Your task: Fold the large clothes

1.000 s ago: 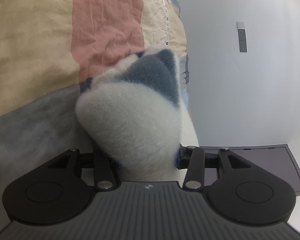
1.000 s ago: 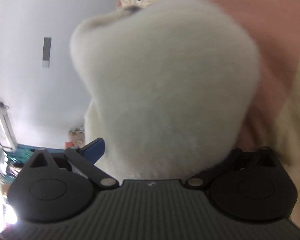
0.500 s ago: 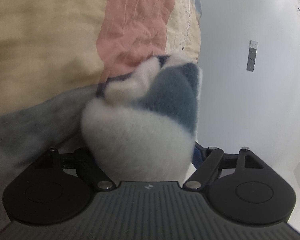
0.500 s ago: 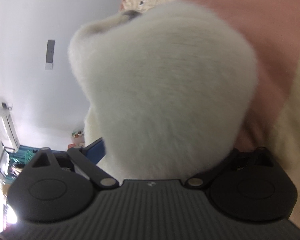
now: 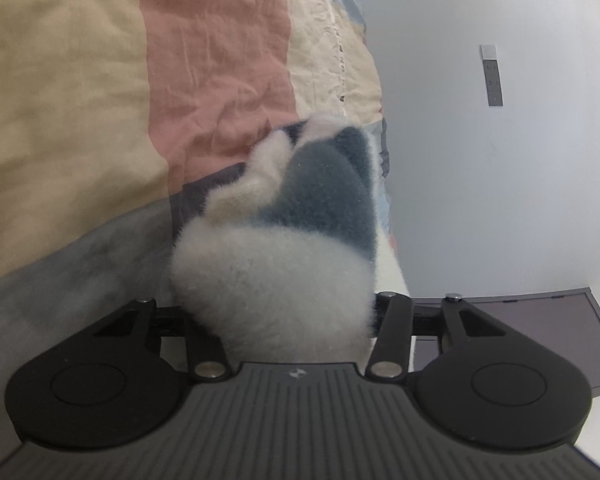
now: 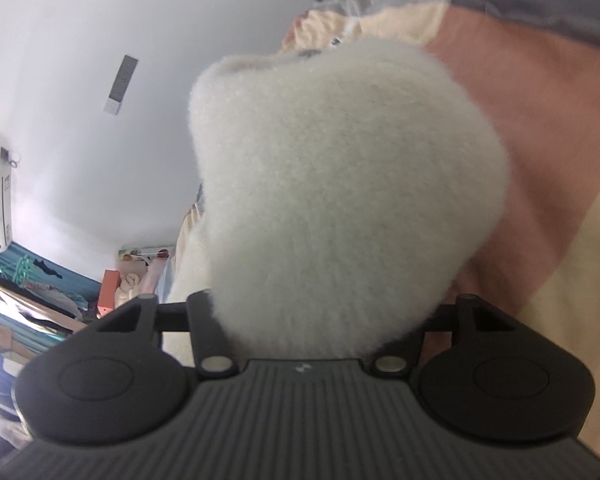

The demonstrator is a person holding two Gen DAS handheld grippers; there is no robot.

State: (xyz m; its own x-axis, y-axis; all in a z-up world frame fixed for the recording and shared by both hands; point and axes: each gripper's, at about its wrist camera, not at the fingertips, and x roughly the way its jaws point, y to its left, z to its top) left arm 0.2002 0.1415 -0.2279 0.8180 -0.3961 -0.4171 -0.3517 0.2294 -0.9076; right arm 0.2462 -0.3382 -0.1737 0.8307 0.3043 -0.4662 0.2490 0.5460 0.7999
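A fluffy white garment with a grey-blue patch point(image 5: 284, 256) bulges out of my left gripper point(image 5: 296, 320), which is shut on it; the fabric hides the fingertips. In the right wrist view the same fluffy white garment point(image 6: 340, 200) fills the middle, bunched in my right gripper point(image 6: 312, 320), which is shut on it. Both grippers hold the garment up beside the bed, whose striped cover point(image 5: 100, 100) lies behind it.
The bedcover has cream, pink and grey stripes point(image 6: 540, 140). A white wall with a socket strip point(image 5: 492, 76) is on the right. A dark cabinet point(image 5: 540, 340) stands low right. Cluttered shelves and clothes point(image 6: 40, 292) show at the far left.
Both grippers tilted and shifted with the garment still held; the views of the bed and wall swung. The right view now shows more of the grey stripe at the top.
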